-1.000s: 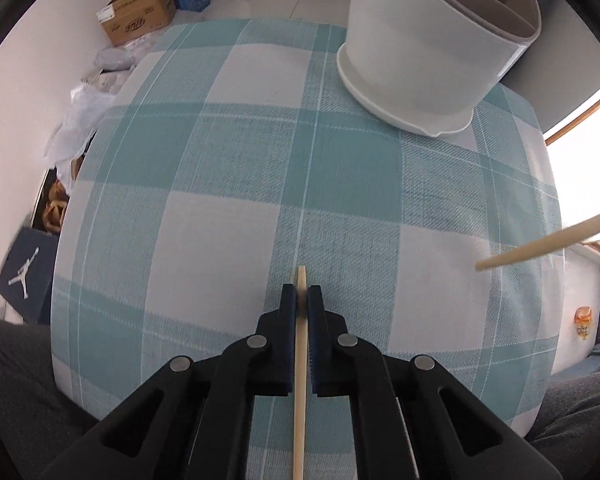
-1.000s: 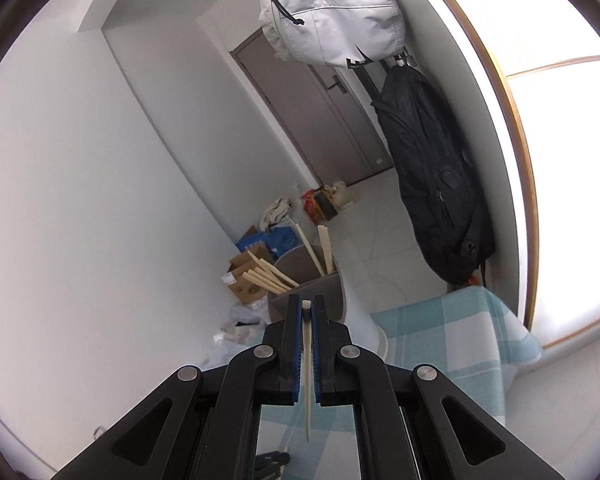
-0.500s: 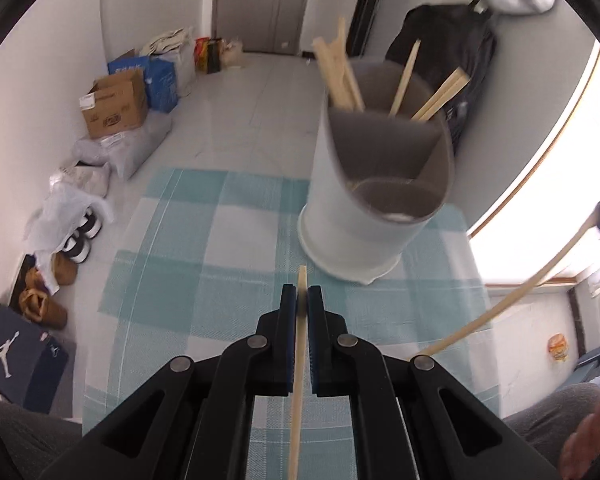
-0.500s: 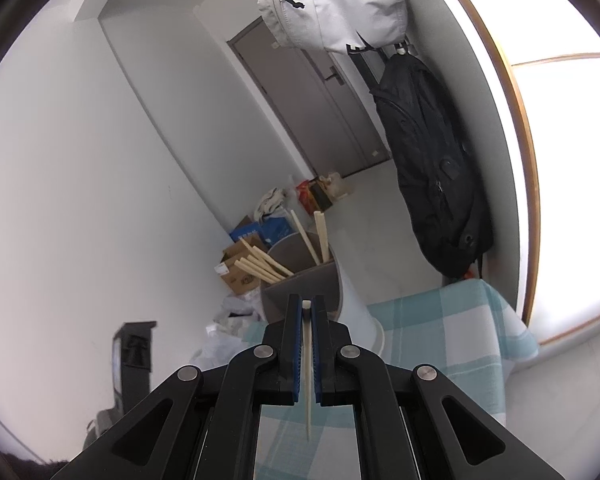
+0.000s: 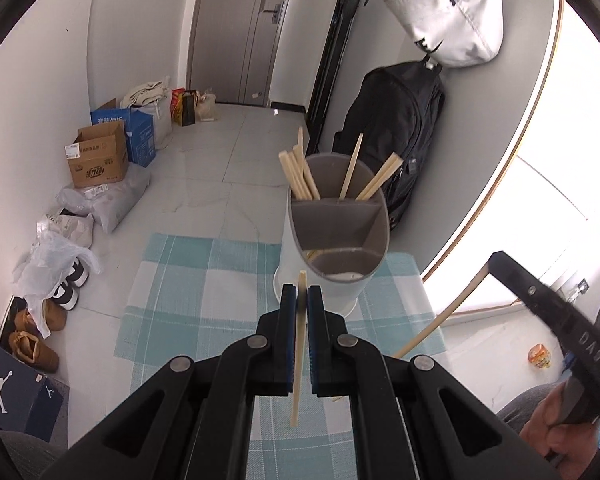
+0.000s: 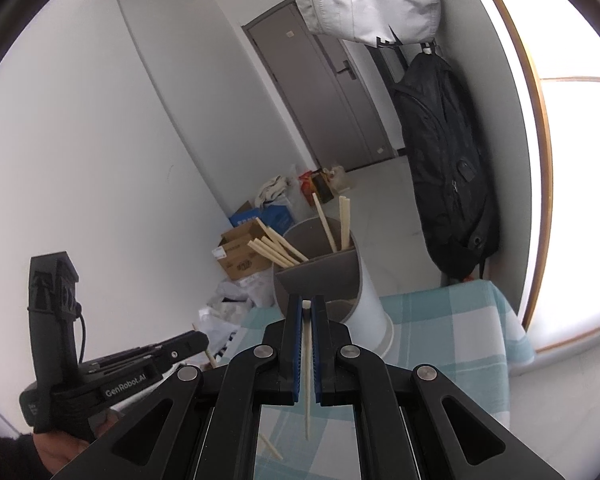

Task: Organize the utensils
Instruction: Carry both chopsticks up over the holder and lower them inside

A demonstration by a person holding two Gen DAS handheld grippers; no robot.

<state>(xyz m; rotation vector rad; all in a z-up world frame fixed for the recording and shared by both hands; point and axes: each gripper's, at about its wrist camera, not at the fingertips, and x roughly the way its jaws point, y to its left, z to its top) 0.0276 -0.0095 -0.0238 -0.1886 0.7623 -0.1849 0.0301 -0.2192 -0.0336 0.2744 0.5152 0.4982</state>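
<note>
My left gripper (image 5: 301,289) is shut on a pale wooden chopstick (image 5: 297,364) that hangs above the checked table (image 5: 204,280), just in front of the white utensil holder (image 5: 336,280). Several chopsticks (image 5: 300,176) lean in its grey rear compartments, and the front compartment looks nearly empty. My right gripper (image 6: 307,302) is shut on a second chopstick (image 6: 307,376), also short of the holder (image 6: 364,300). Each gripper shows in the other's view: the right gripper (image 5: 496,262) with its chopstick (image 5: 440,320), and the left gripper (image 6: 202,338) low at the left.
Cardboard boxes (image 5: 98,158), plastic bags and shoes (image 5: 40,320) line the floor along the left wall. A black backpack (image 5: 396,128) and a white bag (image 5: 448,16) hang on the right wall behind the holder. A grey door (image 5: 236,32) stands at the back.
The left gripper has risen and tilted up with its chopstick, so the holder's open top now shows. The right gripper shifted slightly, and the left gripper has come into its view.
</note>
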